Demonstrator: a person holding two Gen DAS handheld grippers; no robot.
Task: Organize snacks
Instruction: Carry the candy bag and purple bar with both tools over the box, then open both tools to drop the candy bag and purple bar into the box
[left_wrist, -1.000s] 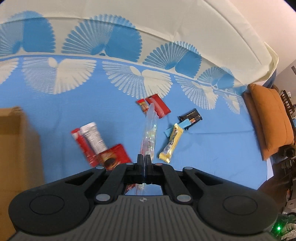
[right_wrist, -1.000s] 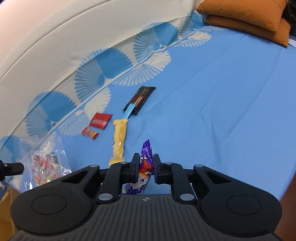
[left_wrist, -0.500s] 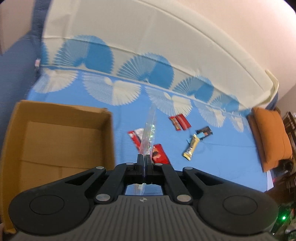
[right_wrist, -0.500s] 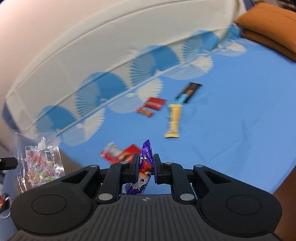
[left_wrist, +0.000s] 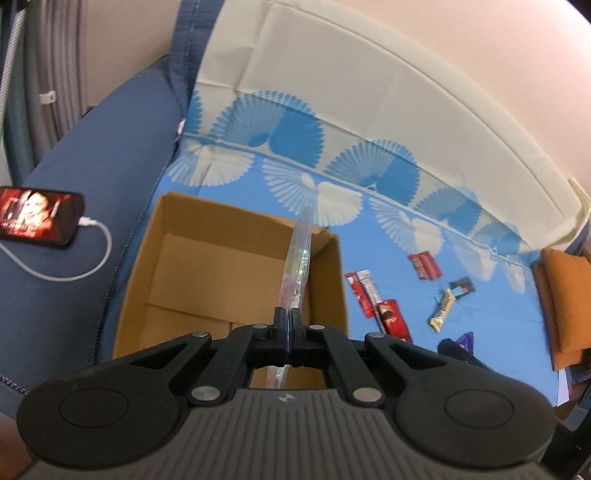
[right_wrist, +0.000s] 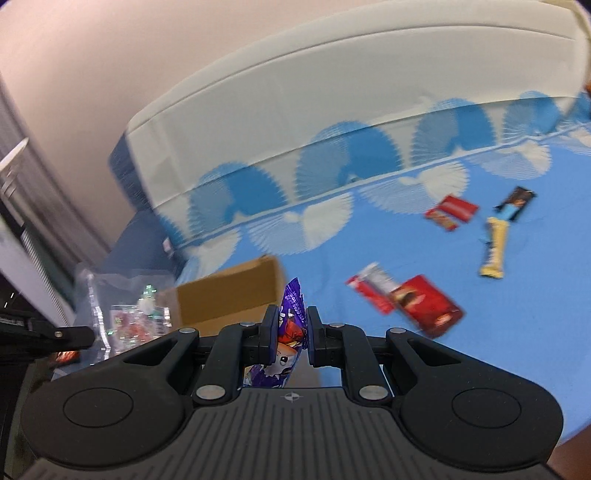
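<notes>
One cardboard box (left_wrist: 236, 266) sits open on the blue bed (left_wrist: 480, 332). Above it, the left tool (left_wrist: 287, 321) pinches a clear candy bag (left_wrist: 297, 273) — the right tool (right_wrist: 291, 325) clamps a purple snack packet (right_wrist: 291, 317).

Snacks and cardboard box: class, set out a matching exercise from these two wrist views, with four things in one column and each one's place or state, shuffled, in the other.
Things
1. clear candy bag
2. purple snack packet
3. yellow bar
4. cardboard box

Places or states
A. lying on the blue bedsheet, beside a black wrapper
B. clamped in the left gripper, above the box
C. open at the top, nothing seen inside
D. clamped in the right gripper

Pairs: 1-B, 2-D, 3-A, 4-C
</notes>
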